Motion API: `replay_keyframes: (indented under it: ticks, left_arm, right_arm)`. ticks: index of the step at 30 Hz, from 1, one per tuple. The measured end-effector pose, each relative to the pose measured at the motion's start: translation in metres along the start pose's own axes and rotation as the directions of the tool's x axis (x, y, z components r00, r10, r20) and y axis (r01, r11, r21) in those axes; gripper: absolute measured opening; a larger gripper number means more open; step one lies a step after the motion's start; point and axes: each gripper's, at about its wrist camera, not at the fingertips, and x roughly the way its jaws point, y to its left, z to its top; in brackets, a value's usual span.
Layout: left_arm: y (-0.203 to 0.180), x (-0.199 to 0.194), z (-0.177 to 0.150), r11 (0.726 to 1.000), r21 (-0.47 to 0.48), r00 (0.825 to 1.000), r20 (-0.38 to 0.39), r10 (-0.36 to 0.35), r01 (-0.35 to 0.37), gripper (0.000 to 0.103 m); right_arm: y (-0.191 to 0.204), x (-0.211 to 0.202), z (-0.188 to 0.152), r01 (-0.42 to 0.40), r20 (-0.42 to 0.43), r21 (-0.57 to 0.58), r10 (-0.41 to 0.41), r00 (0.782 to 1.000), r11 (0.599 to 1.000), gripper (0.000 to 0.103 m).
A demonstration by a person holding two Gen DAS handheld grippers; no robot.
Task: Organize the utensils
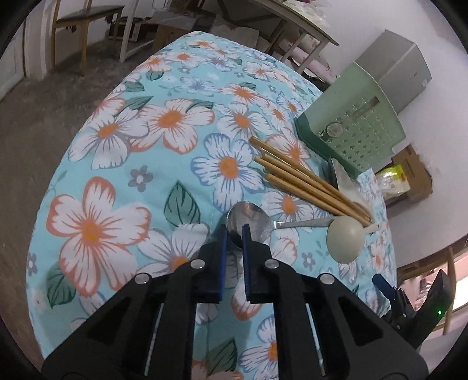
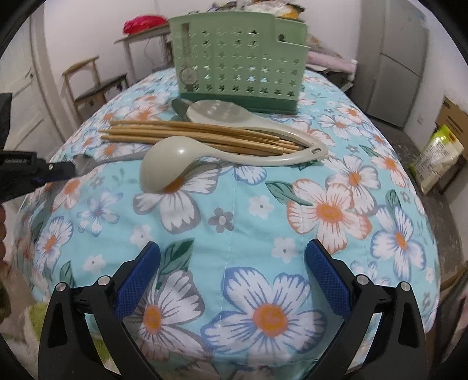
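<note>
Evidently the metal spoon [image 1: 248, 217] is pinched at its bowl by the left gripper [image 1: 234, 233], ready for the holder [image 1: 351, 128] at two o'clock, while the right gripper [image 2: 232, 257] is held with jaws released over the counter [image 2: 234, 210].

A lived-in home room — table under a floral cloth [image 2: 234, 222]; wooden chairs [image 1: 84, 20] on a bare concrete floor [image 1: 44, 122]; grey refrigerator [image 2: 392, 67]; cardboard boxes [image 1: 415, 175]; a side table [image 1: 295, 20] — domestic furnishings throughout.
</note>
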Motion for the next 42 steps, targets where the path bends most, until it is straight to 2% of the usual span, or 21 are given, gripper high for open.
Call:
replay_keyframes:
  ticks: [2,5,8,10,12,14,16,20,23,27,28,29,31,35,39,42]
  left_arm:
    - [0.000,0.001,0.001,1.000,-0.003,1.000,-0.001,-0.002,0.002,0.007]
    - [0.000,0.002,0.004,1.000,-0.001,1.000,-0.007,0.008,-0.008,0.006]
    - [-0.001,0.002,0.008,1.000,0.010,1.000,-0.007,0.030,-0.029,0.006]
    - [-0.001,0.002,0.011,0.999,0.022,0.999,-0.004,0.045,-0.045,0.006]
    - [-0.001,0.002,0.013,0.998,0.025,0.999,-0.005,0.052,-0.052,0.006]
    - [0.000,0.003,0.016,0.998,0.020,0.998,-0.010,0.054,-0.054,0.006]
    - [0.000,0.004,0.018,0.998,0.016,0.998,-0.014,0.056,-0.056,0.006]
    - [0.001,0.005,0.020,0.998,0.012,0.998,-0.021,0.057,-0.057,0.006]
    - [0.001,0.006,0.020,0.998,0.014,0.998,-0.020,0.059,-0.059,0.006]
    - [-0.001,0.005,0.022,0.997,0.023,0.998,-0.006,0.070,-0.069,0.006]
    - [-0.003,0.003,0.022,0.997,0.031,0.997,0.004,0.071,-0.071,0.006]
    - [-0.005,0.001,0.022,0.996,0.044,0.997,0.014,0.073,-0.073,0.006]
    - [-0.011,-0.005,0.021,0.993,0.083,0.995,0.047,0.084,-0.088,0.005]
    - [-0.023,-0.024,0.021,0.987,0.133,0.990,0.111,0.082,-0.096,0.003]
    - [-0.037,-0.050,0.021,0.981,0.174,0.981,0.189,0.052,-0.086,0.001]
    - [-0.053,-0.074,0.023,0.970,0.224,0.964,0.263,0.031,-0.092,0.000]
  right_arm:
    - [-0.001,-0.009,0.007,0.006,0.041,-0.032,-0.005,0.999,0.999,0.097]
    - [0.003,-0.015,0.018,0.066,0.104,-0.123,-0.054,0.993,0.990,0.095]
    - [0.014,-0.005,0.026,0.179,0.143,-0.278,-0.143,0.979,0.944,0.083]
    - [0.022,0.008,0.029,0.217,0.141,-0.361,-0.177,0.974,0.907,0.074]
    - [0.031,0.017,0.028,0.219,0.133,-0.438,-0.178,0.975,0.872,0.066]
    - [0.043,0.018,0.027,0.240,0.172,-0.504,-0.176,0.969,0.830,0.061]
    - [0.056,0.020,0.027,0.237,0.193,-0.580,-0.151,0.970,0.779,0.057]
    - [0.070,0.017,0.026,0.189,0.201,-0.668,-0.071,0.977,0.720,0.053]
    - [0.082,0.018,0.022,0.199,0.227,-0.720,-0.045,0.973,0.665,0.047]
    - [0.096,0.019,0.015,0.279,0.318,-0.766,-0.035,0.947,0.579,0.026]
    - [0.096,0.017,0.014,0.297,0.338,-0.768,-0.035,0.941,0.568,0.017]
    - [0.096,0.015,0.014,0.305,0.349,-0.765,-0.032,0.937,0.567,0.007]
    - [0.093,0.006,0.017,0.290,0.350,-0.740,-0.020,0.937,0.607,0.007]
    - [0.085,-0.011,0.024,0.311,0.391,-0.679,-0.031,0.920,0.665,0.005]
    - [0.066,-0.033,0.044,0.272,0.405,-0.559,-0.028,0.914,0.783,0.005]
    - [0.048,-0.049,0.056,0.230,0.414,-0.448,-0.027,0.910,0.864,0.005]
